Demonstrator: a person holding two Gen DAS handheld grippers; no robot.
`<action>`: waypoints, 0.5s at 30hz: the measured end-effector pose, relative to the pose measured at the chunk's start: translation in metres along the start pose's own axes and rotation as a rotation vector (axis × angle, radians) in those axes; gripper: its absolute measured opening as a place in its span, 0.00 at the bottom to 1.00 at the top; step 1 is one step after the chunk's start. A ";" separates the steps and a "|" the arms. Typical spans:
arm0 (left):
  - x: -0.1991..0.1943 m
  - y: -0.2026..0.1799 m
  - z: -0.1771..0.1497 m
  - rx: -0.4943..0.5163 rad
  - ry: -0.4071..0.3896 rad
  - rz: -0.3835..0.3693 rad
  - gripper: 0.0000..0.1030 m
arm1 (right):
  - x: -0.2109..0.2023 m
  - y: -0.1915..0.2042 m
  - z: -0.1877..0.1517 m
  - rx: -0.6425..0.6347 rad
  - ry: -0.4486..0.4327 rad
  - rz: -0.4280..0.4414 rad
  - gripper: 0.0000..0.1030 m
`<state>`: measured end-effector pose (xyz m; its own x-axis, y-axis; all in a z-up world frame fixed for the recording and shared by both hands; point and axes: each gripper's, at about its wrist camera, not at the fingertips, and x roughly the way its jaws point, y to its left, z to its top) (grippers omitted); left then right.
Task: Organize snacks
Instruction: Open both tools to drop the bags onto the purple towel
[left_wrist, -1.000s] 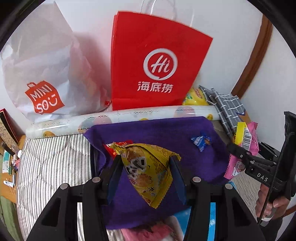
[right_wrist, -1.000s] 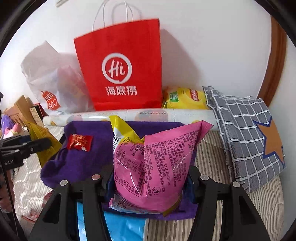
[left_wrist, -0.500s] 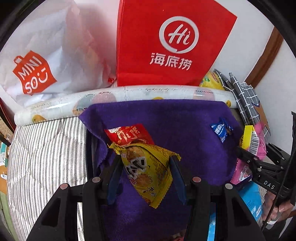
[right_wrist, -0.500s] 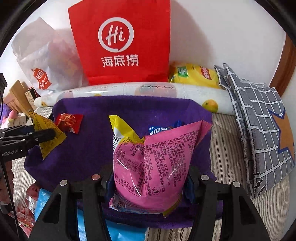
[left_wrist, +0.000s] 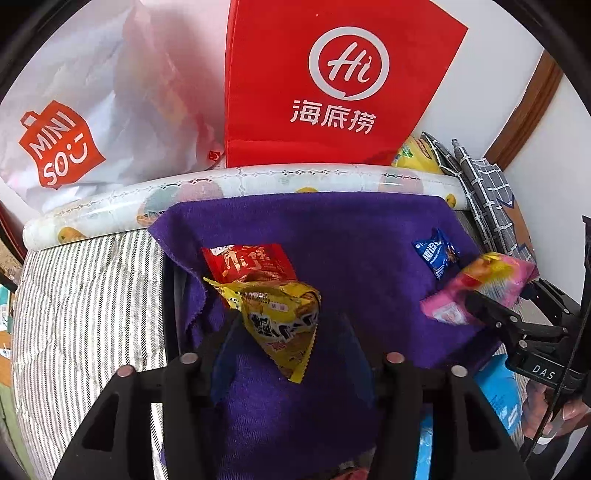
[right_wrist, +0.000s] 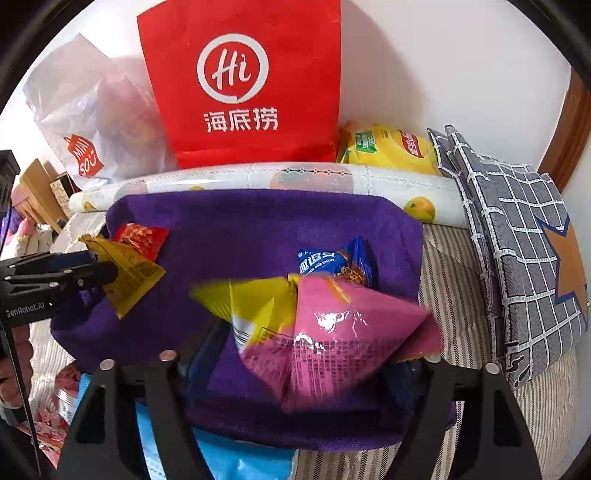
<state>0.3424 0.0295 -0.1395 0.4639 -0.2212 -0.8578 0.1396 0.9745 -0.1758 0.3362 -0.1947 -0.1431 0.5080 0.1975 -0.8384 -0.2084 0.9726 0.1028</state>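
Both grippers' fingers have just been opening: the left gripper (left_wrist: 288, 332) stands spread around a yellow packet (left_wrist: 284, 325) tipping free onto the purple towel (left_wrist: 332, 229) on the bed, and the right gripper (right_wrist: 306, 354) is spread around a blurred pink packet (right_wrist: 332, 332) dropping there too. A red packet (left_wrist: 251, 262) and a blue packet (left_wrist: 436, 254) already lie on the towel, so sorting seems partly done. Only the right view shows the yellow chip bag (right_wrist: 388, 147) fully.
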 end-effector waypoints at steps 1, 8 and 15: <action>-0.004 -0.001 -0.001 0.000 -0.005 0.004 0.58 | -0.003 -0.001 0.001 0.007 -0.006 -0.003 0.77; -0.041 0.000 -0.014 -0.002 -0.062 0.012 0.62 | -0.048 -0.005 -0.002 0.041 -0.081 -0.027 0.79; -0.090 0.006 -0.038 -0.010 -0.140 0.029 0.62 | -0.102 0.006 -0.025 0.050 -0.188 -0.060 0.92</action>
<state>0.2685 0.0570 -0.0811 0.5854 -0.1954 -0.7868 0.1159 0.9807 -0.1573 0.2624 -0.2120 -0.0705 0.6665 0.1534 -0.7296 -0.1335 0.9873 0.0857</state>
